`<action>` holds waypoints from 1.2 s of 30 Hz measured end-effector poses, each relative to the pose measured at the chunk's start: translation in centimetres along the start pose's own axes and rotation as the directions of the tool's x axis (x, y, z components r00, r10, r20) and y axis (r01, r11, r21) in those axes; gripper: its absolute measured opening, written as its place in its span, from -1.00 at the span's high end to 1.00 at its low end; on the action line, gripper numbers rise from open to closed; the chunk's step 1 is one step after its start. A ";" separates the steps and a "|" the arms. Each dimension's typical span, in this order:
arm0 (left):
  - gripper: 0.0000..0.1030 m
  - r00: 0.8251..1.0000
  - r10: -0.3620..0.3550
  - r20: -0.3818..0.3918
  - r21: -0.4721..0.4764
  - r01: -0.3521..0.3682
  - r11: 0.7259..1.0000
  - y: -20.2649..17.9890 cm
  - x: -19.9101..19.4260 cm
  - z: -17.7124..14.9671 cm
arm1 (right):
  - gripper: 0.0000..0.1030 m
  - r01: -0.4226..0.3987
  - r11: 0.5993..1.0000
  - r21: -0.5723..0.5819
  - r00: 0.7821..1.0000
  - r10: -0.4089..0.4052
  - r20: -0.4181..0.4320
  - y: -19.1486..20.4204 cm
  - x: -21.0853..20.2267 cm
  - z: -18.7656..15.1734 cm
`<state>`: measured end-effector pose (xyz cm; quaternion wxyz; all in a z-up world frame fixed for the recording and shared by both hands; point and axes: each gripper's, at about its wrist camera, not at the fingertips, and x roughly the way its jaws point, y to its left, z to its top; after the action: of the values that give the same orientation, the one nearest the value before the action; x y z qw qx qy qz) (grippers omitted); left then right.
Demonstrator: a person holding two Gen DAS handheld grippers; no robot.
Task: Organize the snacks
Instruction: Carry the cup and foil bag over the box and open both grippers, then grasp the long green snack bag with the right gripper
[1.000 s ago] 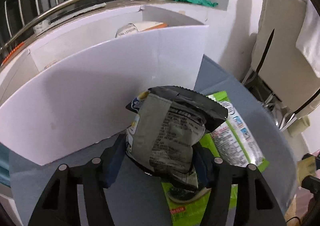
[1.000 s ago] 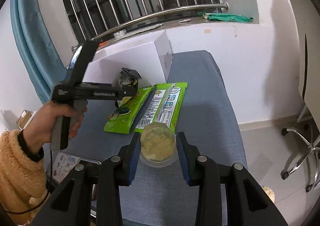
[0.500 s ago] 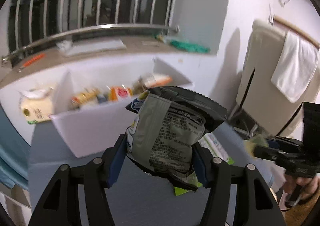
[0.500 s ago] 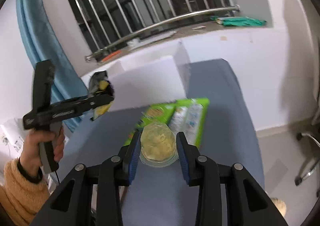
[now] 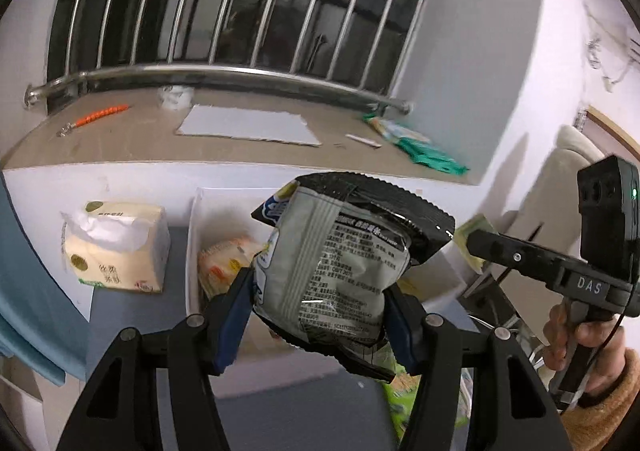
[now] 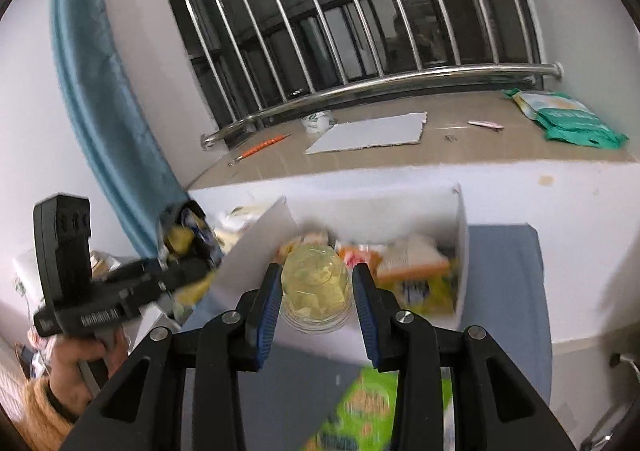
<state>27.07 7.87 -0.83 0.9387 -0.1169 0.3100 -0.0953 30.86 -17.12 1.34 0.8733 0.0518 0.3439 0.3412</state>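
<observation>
Your left hand-held gripper (image 5: 320, 315) is clamped on a crinkled grey-and-black snack bag (image 5: 340, 267), its blue pads pressing both sides, and the bag hangs in the air in front of the white storage box (image 5: 192, 251) rather than inside it. Your right hand-held gripper (image 6: 316, 303) is closed on a clear plastic cup of yellowish snack (image 6: 316, 287), held just before the box's near wall (image 6: 256, 247). Inside the box you can see several packets, among them an orange-and-white one (image 6: 412, 259); the motion blur hides their labels. Bright green snack packs (image 6: 360, 411) lie on the grey-blue table (image 6: 504, 291) below your right gripper. A tissue pack (image 5: 116, 247) stands on the table just left of the box. Behind runs a brown windowsill (image 5: 120, 143) carrying a grey sheet (image 5: 248, 125), an orange pen (image 5: 100, 115) and green packets (image 6: 568, 119), under a steel-barred window (image 6: 360, 19).
</observation>
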 end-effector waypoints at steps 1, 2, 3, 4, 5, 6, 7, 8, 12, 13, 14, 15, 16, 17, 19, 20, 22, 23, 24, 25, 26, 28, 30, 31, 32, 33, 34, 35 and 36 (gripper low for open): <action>-0.26 1.000 0.003 -0.015 -0.006 -0.003 1.000 0.6 1.0 0.6 | 0.24 0.006 1.000 0.003 1.000 -0.006 -0.019 -0.1 1.0 0.7; -0.26 1.000 0.015 -0.027 -0.001 -0.015 1.000 0.7 1.9 0.8 | 0.24 0.017 1.000 0.007 0.999 -0.017 -0.032 -0.3 1.9 1.3; -0.26 0.999 0.025 -0.033 0.004 -0.024 1.000 0.9 2.4 1.1 | 0.24 0.034 0.999 0.014 0.998 -0.033 -0.050 -0.6 3.2 2.1; -0.27 0.999 0.034 -0.040 0.014 -0.034 0.999 1.3 3.1 1.4 | 0.24 0.038 0.999 0.022 0.997 -0.036 -0.066 -0.9 4.1 2.5; -0.31 0.998 0.034 -0.054 0.015 -0.033 0.999 1.6 3.6 1.6 | 0.23 0.036 0.999 0.031 0.996 -0.033 -0.079 -1.3 4.7 2.9; -0.53 0.997 0.038 -0.062 0.009 -0.037 0.999 1.9 3.9 1.6 | 0.22 0.025 0.999 0.041 0.995 -0.021 -0.094 -1.6 5.4 3.2; -0.74 0.995 0.061 -0.079 -0.004 -0.062 0.998 2.4 4.5 1.7 | 0.10 0.028 0.998 0.051 0.995 -0.023 -0.097 -1.9 5.9 3.4; -0.99 0.994 0.068 -0.083 -0.016 -0.070 0.997 2.8 4.6 1.7 | -0.47 0.043 0.997 0.058 0.995 -0.037 -0.098 -2.0 6.1 3.5; -0.99 0.997 0.060 -0.052 -0.067 -0.064 0.996 4.0 3.7 1.0 | -1.00 0.027 0.997 0.077 0.999 -0.024 -0.038 -2.2 4.5 3.6; -1.00 0.997 0.062 -0.052 -0.070 -0.066 0.995 4.0 3.5 0.8 | -1.00 0.027 0.997 0.074 0.999 -0.025 -0.033 -2.2 4.2 3.5; -1.00 0.997 0.064 -0.053 -0.068 -0.068 0.995 3.9 3.3 0.5 | -1.00 0.034 0.997 0.070 0.999 -0.032 -0.031 -2.1 3.8 3.3; -1.00 0.996 0.065 -0.053 -0.065 -0.069 0.996 3.7 3.0 0.4 | -1.00 0.046 0.997 0.064 0.999 -0.044 -0.033 -2.0 3.3 3.1; -1.00 0.996 0.071 -0.046 -0.051 -0.074 0.996 3.3 2.6 0.2 | -1.00 0.051 0.997 0.062 0.998 -0.049 -0.037 -1.9 2.9 3.0; -1.00 0.997 0.074 -0.037 -0.037 -0.075 0.996 3.0 2.1 0.0 | -1.00 0.055 0.997 0.060 0.998 -0.053 -0.039 -1.8 2.7 2.8; -1.00 0.997 0.069 -0.021 -0.017 -0.069 0.997 2.4 1.1 -0.4 | -1.00 0.042 0.998 0.054 0.999 -0.040 -0.026 -1.4 1.5 2.3; -1.00 0.998 0.065 -0.009 -0.007 -0.065 0.998 1.9 0.3 -0.8 | -1.00 0.039 0.998 0.050 0.999 -0.038 -0.018 -1.3 0.9 2.1; -1.00 0.999 0.040 0.006 0.013 -0.040 0.999 0.8 -1.5 -1.8 | -1.00 0.027 0.999 0.032 1.000 -0.027 -0.003 -0.6 -1.0 1.4; -1.00 0.999 0.034 0.008 0.020 -0.035 0.999 0.4 -2.3 -2.2 | -1.00 0.020 1.000 0.024 1.000 -0.020 -0.002 -0.3 -1.6 1.1; -1.00 0.999 0.037 0.014 0.033 -0.038 0.999 -0.2 -3.3 -3.0 | -1.00 0.010 1.000 0.010 1.000 -0.010 -0.002 0.0 -2.9 0.5; -1.00 0.999 0.033 0.018 0.047 -0.034 0.998 -0.8 -4.1 -3.7 | -1.00 0.013 1.000 -0.001 1.000 -0.013 -0.005 0.3 -3.8 -0.1; -1.00 1.000 0.023 0.018 0.060 -0.024 0.998 -1.3 -4.9 -4.5 | -1.00 0.027 0.999 -0.017 0.999 -0.027 -0.018 0.5 -4.8 -0.8; -1.00 1.000 0.005 0.022 0.073 -0.007 0.997 -2.3 -6.3 -6.0 | -1.00 0.078 0.996 -0.051 0.995 -0.081 -0.052 0.7 -6.1 -2.3; -1.00 1.000 0.001 0.030 0.083 -0.004 0.997 -3.2 -7.3 -7.7 | -1.00 0.147 0.985 -0.085 0.983 -0.155 -0.094 0.6 -7.0 -4.3; -1.00 0.999 0.007 0.049 0.080 -0.011 0.997 -3.7 -8.0 -8.9 | -1.00 0.192 0.976 -0.098 0.973 -0.202 -0.111 0.4 -7.5 -5.8; -1.00 0.998 0.012 0.055 0.072 -0.016 0.997 -4.0 -8.3 -9.8 | -1.00 0.227 0.968 -0.105 0.963 -0.239 -0.122 0.2 -7.8 -7.0; -1.00 0.998 0.009 0.056 0.061 -0.013 0.998 -4.2 -8.6 -10.6 | -1.00 0.268 0.957 -0.108 0.951 -0.281 -0.132 -0.1 -8.1 -8.5; -1.00 0.998 0.002 0.058 0.052 -0.005 0.999 -4.4 -8.8 -11.4 | -1.00 0.296 0.950 -0.096 0.941 -0.307 -0.142 -0.4 -8.4 -10.2; -1.00 0.998 -0.008 0.057 0.039 0.006 0.999 -4.6 -9.0 -12.2 | -1.00 0.312 0.947 -0.077 0.934 -0.321 -0.155 -0.9 -8.4 -12.0; -1.00 0.999 -0.021 0.050 0.031 0.019 0.999 -4.9 -9.2 -13.0 | -1.00 0.324 0.945 -0.054 0.929 -0.328 -0.170 -1.2 -8.3 -13.3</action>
<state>11.46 3.39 -4.48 0.9468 -0.1080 0.2837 -0.1065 18.69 -25.19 -4.48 0.8845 -0.0473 0.4194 0.1990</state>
